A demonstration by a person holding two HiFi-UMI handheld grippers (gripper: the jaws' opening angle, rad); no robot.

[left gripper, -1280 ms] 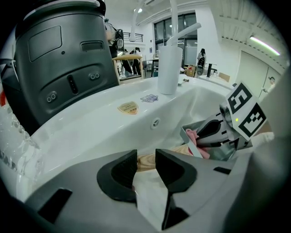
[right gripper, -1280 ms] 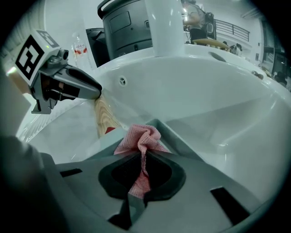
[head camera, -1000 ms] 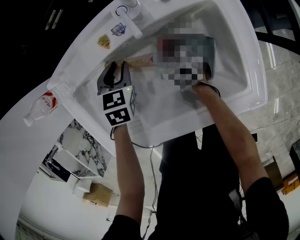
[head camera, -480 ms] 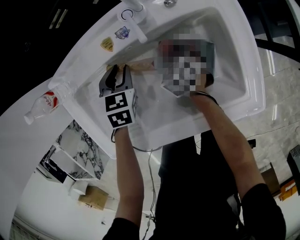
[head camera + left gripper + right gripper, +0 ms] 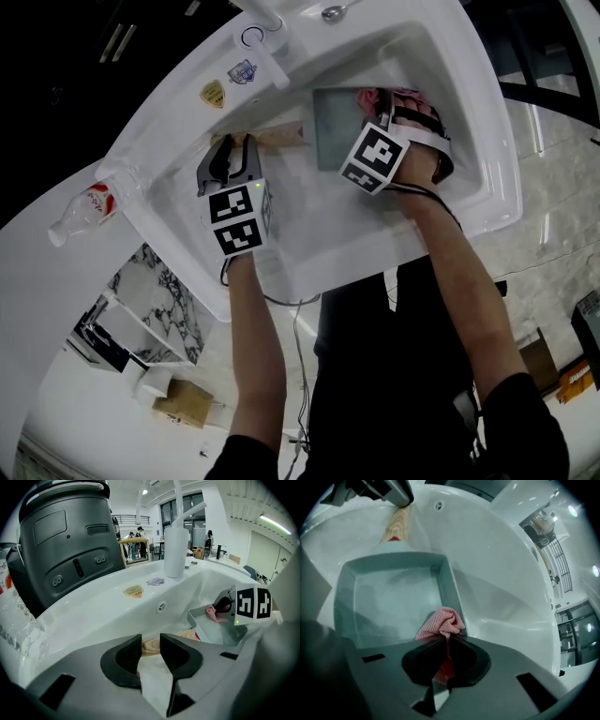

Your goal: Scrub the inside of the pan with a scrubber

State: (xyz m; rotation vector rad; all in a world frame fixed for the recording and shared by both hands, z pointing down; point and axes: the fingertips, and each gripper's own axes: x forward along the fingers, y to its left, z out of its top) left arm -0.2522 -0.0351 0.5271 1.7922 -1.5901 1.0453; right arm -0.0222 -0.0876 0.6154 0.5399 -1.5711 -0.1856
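Square pan (image 5: pixel 389 597) lies in sink (image 5: pixel 469 141); stiff, probably slick. Left gripper (image 5: pixel 150 641) clamps its wooden handle (image 5: pixel 396 524), the best hold. Right gripper (image 5: pixel 442 638) pinches soft pink scrubber (image 5: pixel 443 622) at pan's corner.

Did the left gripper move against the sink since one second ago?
No. The left gripper still holds the wooden handle at the same spot below the yellow sticker on the sink rim.

1. left gripper (image 5: pixel 150 648): at the handle (image 5: pixel 281 134) end of the pan (image 5: pixel 333 122), pointing steeply down, fingers clamped on the wooden handle; forearm straight.
2. right gripper (image 5: pixel 444 641): over the pan's side farthest from the handle, tilted down, fingers closed on the pink scrubber (image 5: pixel 443 623); forearm extended.
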